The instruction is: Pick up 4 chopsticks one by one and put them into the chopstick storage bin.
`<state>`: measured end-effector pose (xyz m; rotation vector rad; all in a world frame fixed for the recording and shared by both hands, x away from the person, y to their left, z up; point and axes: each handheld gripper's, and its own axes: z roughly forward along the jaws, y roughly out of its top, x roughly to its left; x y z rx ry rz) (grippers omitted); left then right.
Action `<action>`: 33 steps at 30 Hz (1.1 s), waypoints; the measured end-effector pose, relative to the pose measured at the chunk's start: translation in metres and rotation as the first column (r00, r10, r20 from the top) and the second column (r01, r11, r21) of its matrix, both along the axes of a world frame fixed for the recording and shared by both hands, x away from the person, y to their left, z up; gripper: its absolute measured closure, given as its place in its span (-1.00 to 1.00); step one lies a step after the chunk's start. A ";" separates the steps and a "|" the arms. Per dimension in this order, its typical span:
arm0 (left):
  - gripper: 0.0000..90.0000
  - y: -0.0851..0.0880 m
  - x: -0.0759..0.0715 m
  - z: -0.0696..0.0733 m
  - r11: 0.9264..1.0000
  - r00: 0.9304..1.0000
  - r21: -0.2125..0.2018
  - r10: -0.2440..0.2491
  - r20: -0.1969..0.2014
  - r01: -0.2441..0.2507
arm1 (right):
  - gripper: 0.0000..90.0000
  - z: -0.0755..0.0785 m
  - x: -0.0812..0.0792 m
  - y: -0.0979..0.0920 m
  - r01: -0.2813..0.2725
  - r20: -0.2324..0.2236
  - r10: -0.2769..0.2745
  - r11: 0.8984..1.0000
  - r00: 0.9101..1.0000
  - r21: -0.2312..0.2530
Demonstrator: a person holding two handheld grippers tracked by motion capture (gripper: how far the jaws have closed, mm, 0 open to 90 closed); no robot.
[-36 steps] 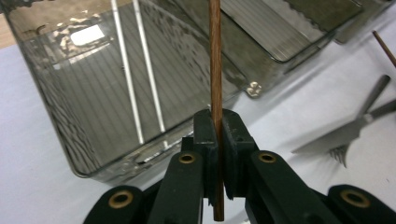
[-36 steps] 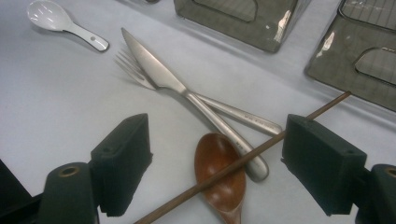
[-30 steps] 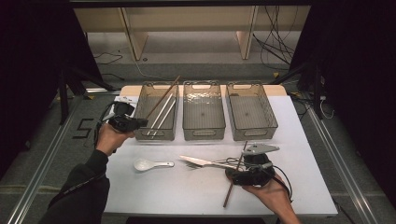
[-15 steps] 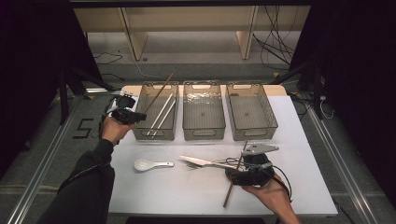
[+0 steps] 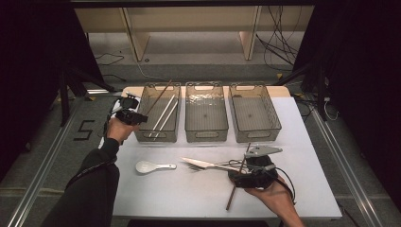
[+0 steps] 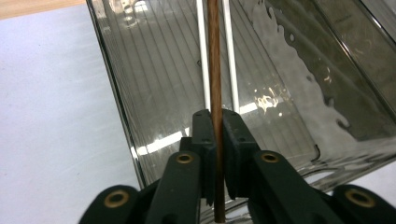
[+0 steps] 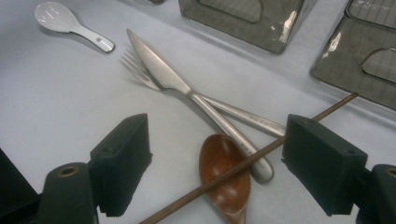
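Sorting cutlery into bins looks like the work in hand. The left gripper [image 5: 134, 117] sits at the near left corner of the left bin [image 5: 142, 137], with a brown chopstick [image 6: 214, 70] between its jaws, slanting up over the bin, where two white chopsticks [image 5: 163, 116] already lie. The jaws have just been opening and the pads now stand a hair off the stick, probably to let it slide down beside the white pair; its far end still pokes above the rim, so the drop is not yet finished.

The right gripper [image 7: 217, 161] hovers spread wide over the pile on the table [image 5: 189, 198]: a second brown chopstick [image 7: 243, 161] lying across a wooden spoon [image 7: 224, 175], with a knife [image 7: 173, 81] crossing a fork [image 7: 140, 70] just beyond. Nothing is pinched there; the jaws seem lined up to take that chopstick next, likely because it lies on top. A white spoon [image 5: 147, 166] rests apart, to the left. The middle bin [image 5: 206, 135] and right bin [image 5: 257, 133] hold nothing visible.
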<state>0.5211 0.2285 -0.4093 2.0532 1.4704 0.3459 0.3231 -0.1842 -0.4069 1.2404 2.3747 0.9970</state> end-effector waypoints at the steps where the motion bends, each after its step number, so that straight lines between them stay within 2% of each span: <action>1: 0.58 0.000 0.000 0.001 1.000 1.000 -0.005 0.005 -0.001 -0.005 | -0.47 0.000 0.000 0.000 0.000 -0.001 0.000 1.000 1.000 0.001; 6: 0.23 -0.001 -0.013 0.011 0.998 1.000 -0.060 -0.017 0.014 0.018 | -0.47 -0.001 0.001 -0.001 0.010 -0.006 -0.010 1.000 1.000 -0.007; 9: 0.00 -0.003 -0.028 0.018 0.997 0.999 -0.071 -0.031 0.037 0.034 | -0.46 -0.001 0.002 -0.002 0.028 -0.017 -0.028 0.999 0.999 -0.016; 13: -0.20 -0.004 -0.052 0.023 0.992 0.996 -0.106 -0.062 0.067 0.068 | -0.46 -0.005 0.004 -0.004 0.060 -0.043 -0.062 0.998 0.997 -0.036; 15: -0.26 -0.005 -0.066 0.023 0.989 0.994 -0.120 -0.075 0.084 0.085 | -0.46 -0.007 0.005 -0.005 0.067 -0.054 -0.070 0.997 0.996 -0.046; 17: -0.31 -0.008 -0.078 0.023 0.989 0.992 -0.111 -0.092 0.085 0.101 | -0.46 -0.009 0.006 -0.004 0.075 -0.066 -0.079 0.996 0.995 -0.057; 20: -0.36 -0.013 -0.100 0.026 0.982 0.986 -0.125 -0.126 0.111 0.140 | -0.44 -0.014 0.010 -0.003 0.094 -0.090 -0.101 0.992 0.991 -0.079; 23: -0.42 -0.020 -0.119 0.023 0.978 0.979 -0.113 -0.158 0.131 0.173 | -0.42 -0.018 0.016 -0.005 0.111 -0.106 -0.121 0.989 0.987 -0.095; 27: -0.47 -0.025 -0.134 0.020 0.970 0.974 -0.124 -0.196 0.118 0.210 | -0.37 -0.024 0.027 -0.011 0.143 -0.123 -0.157 0.983 0.980 -0.112; 29: -0.48 -0.026 -0.140 0.020 0.966 0.971 -0.137 -0.200 0.128 0.217 | -0.36 -0.027 0.035 -0.017 0.168 -0.142 -0.183 0.980 0.973 -0.106; 33: -0.53 -0.029 -0.152 0.020 0.963 0.962 -0.114 -0.224 0.156 0.242 | -0.34 -0.030 0.045 -0.025 0.202 -0.162 -0.216 0.974 0.963 -0.100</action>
